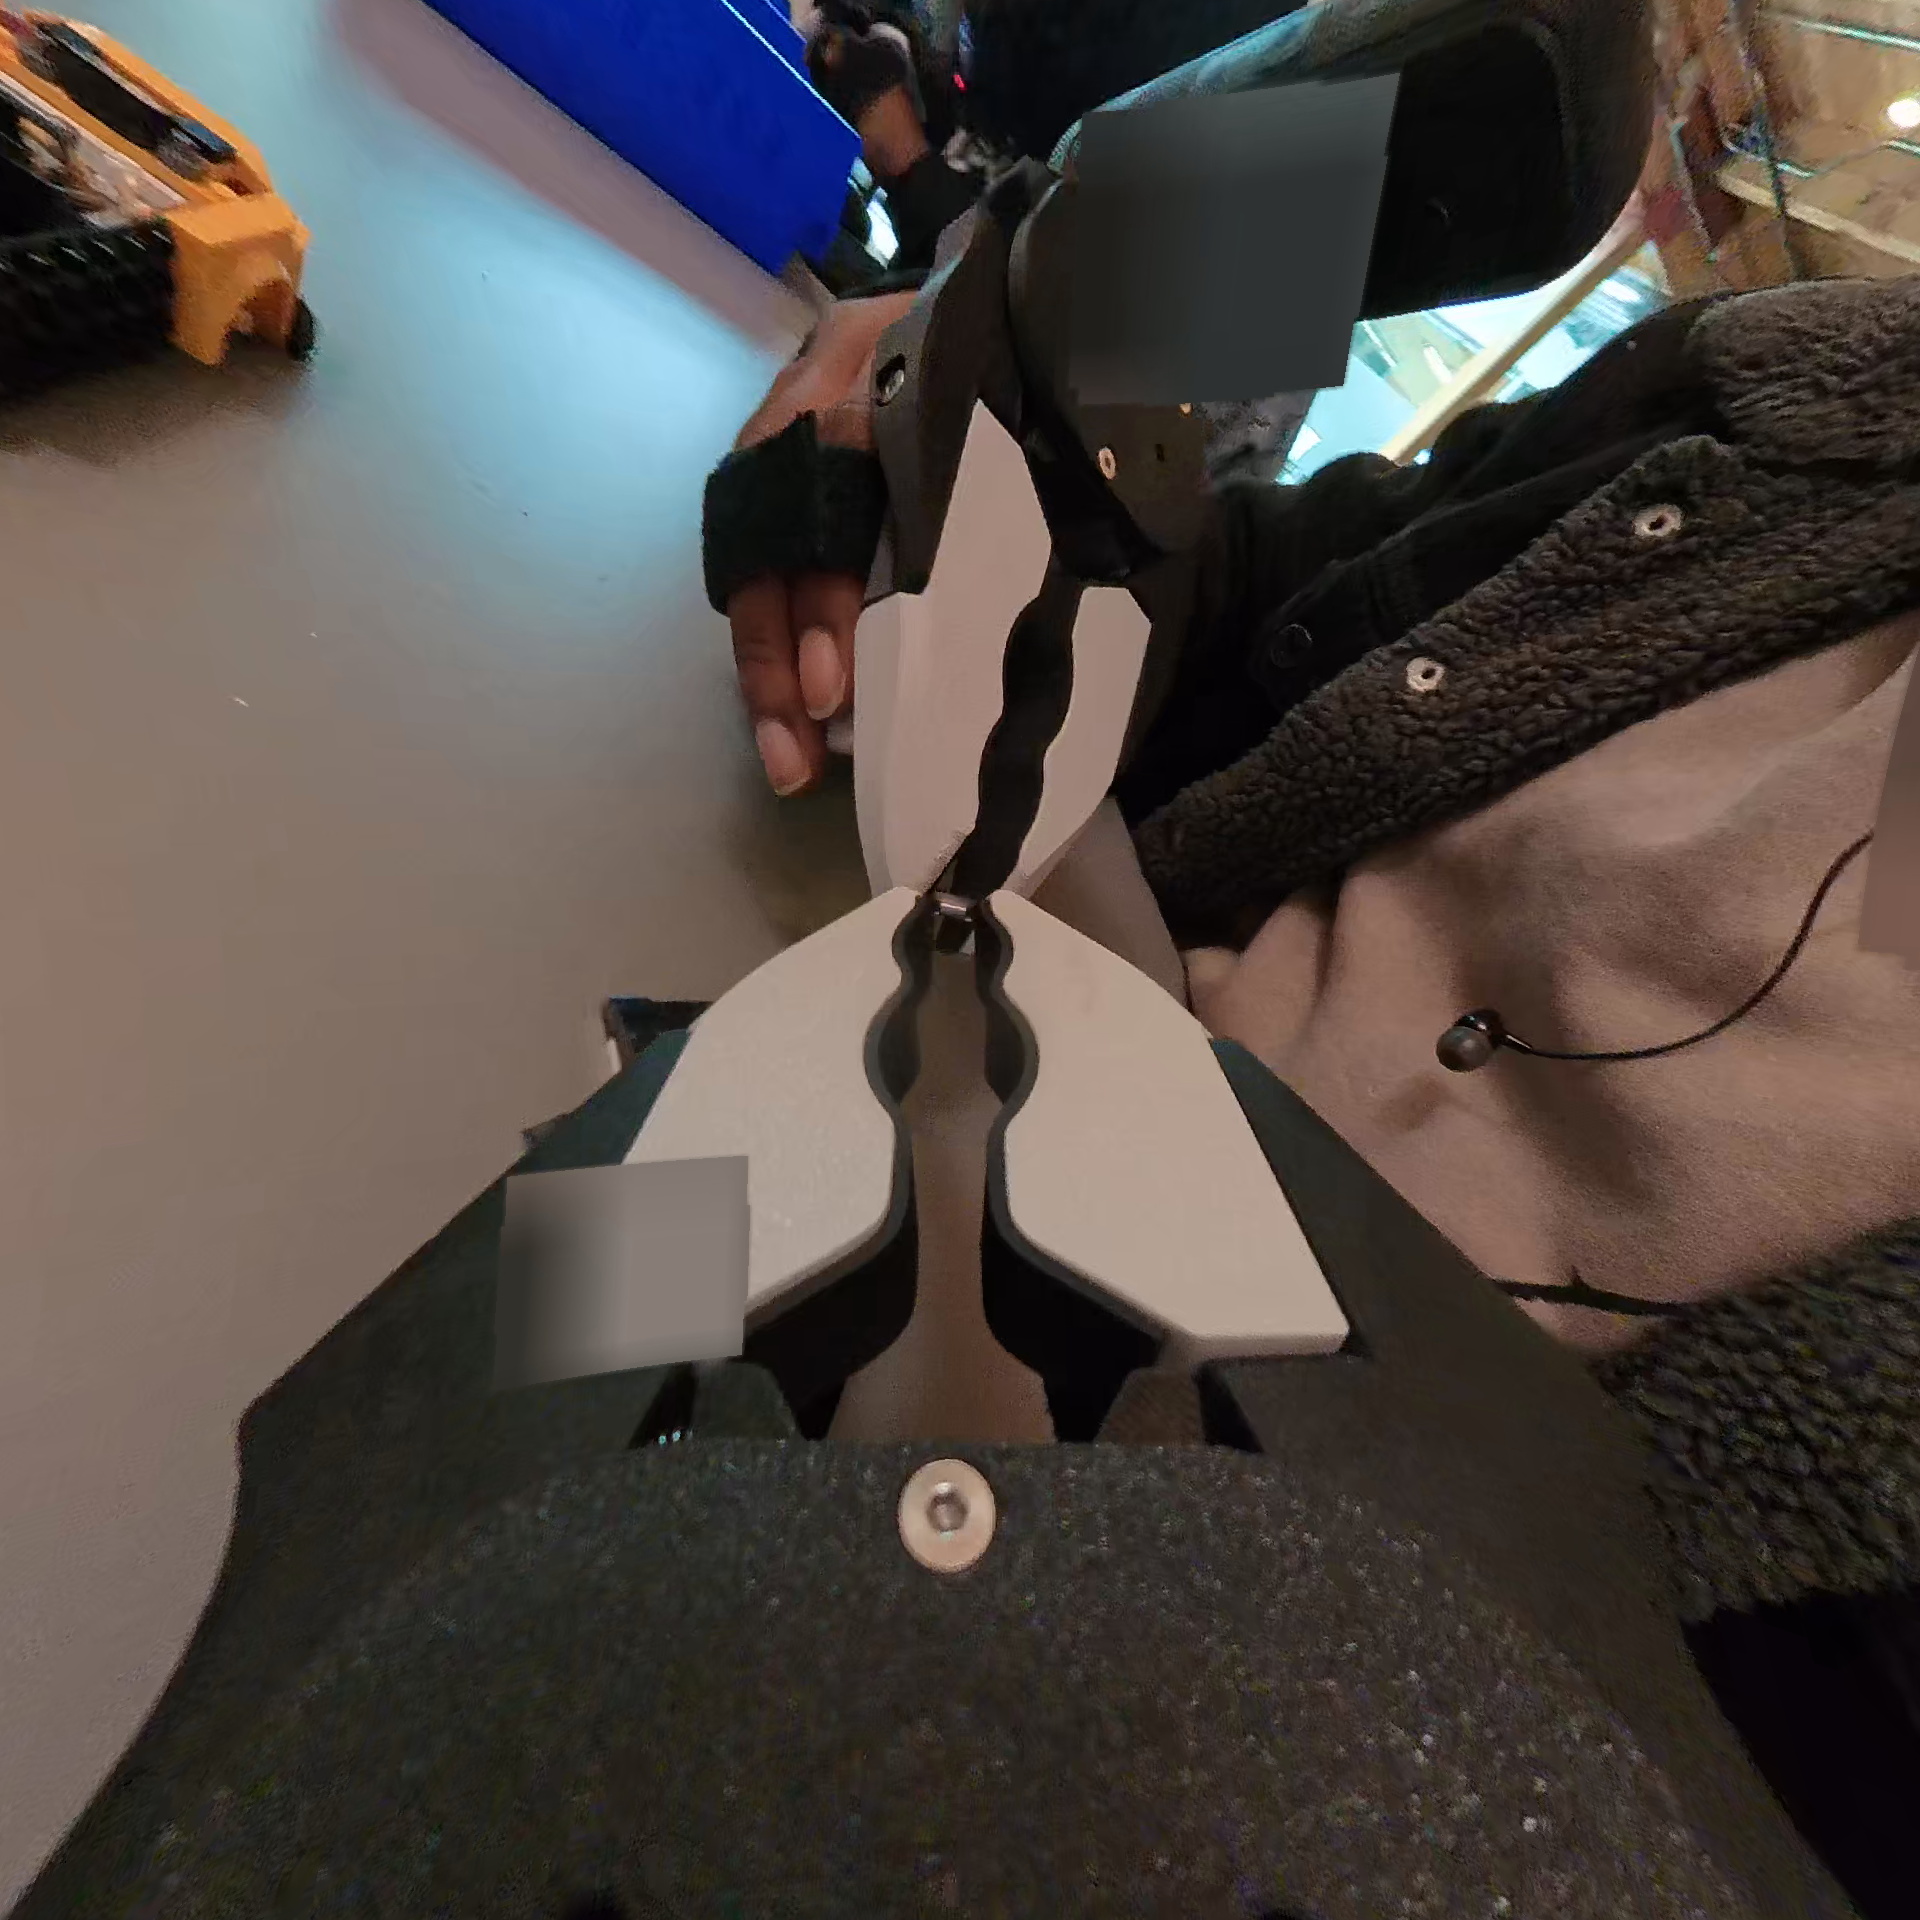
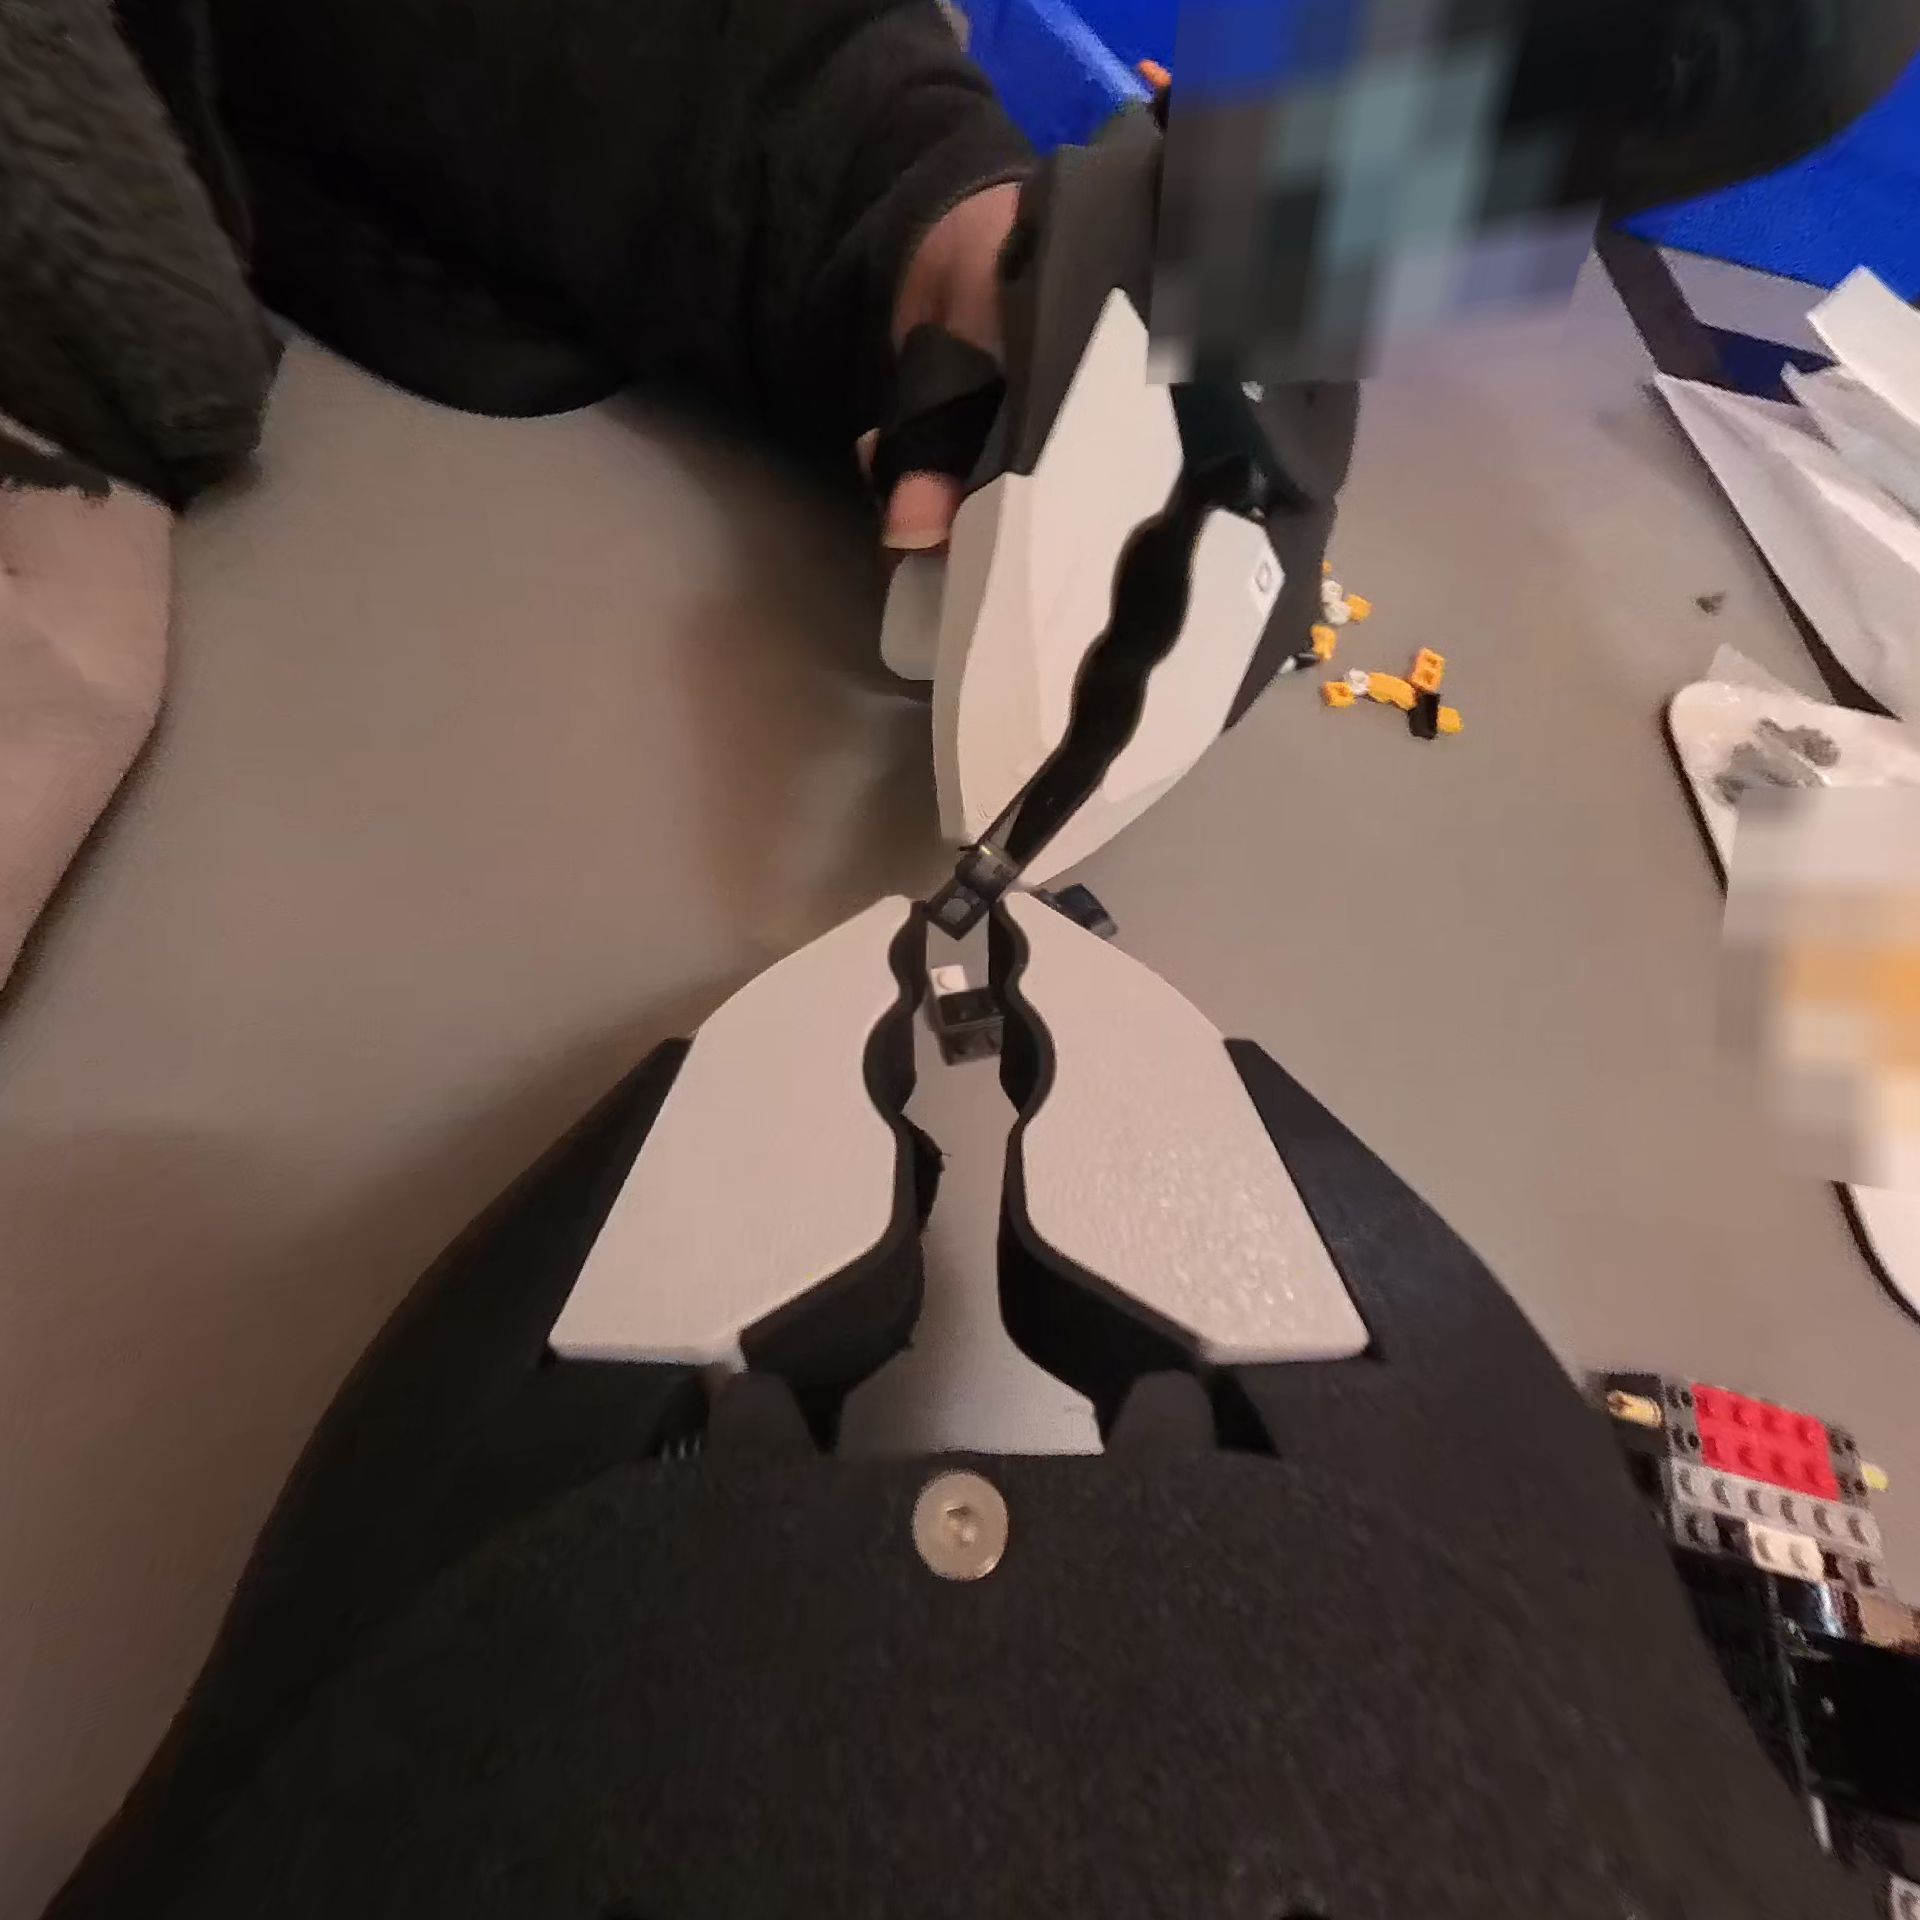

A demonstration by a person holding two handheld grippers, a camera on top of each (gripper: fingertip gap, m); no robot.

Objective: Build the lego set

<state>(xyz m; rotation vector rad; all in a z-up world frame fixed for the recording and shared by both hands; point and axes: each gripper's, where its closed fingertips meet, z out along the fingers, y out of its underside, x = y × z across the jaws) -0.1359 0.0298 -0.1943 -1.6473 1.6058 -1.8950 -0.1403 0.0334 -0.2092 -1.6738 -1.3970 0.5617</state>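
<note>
Grey table [image 2: 436, 727] under both tools. Left tongs [image 1: 951, 920] and right tongs [image 2: 961, 914] meet tip to tip above it, both pinched shut on one small black brick [image 2: 961, 909]. Half-built model [image 2: 1766, 1496] with red plate sits at right edge. Loose orange bricks [image 2: 1392, 686] lie farther back. Another black brick [image 2: 966, 1023] lies on the table between the right tongs' fingers.

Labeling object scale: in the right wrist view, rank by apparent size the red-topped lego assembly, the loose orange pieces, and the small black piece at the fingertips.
1. red-topped lego assembly, though it sits nearest the camera.
2. loose orange pieces, taken as a cluster.
3. small black piece, pinched between both grippers' tips.
</note>
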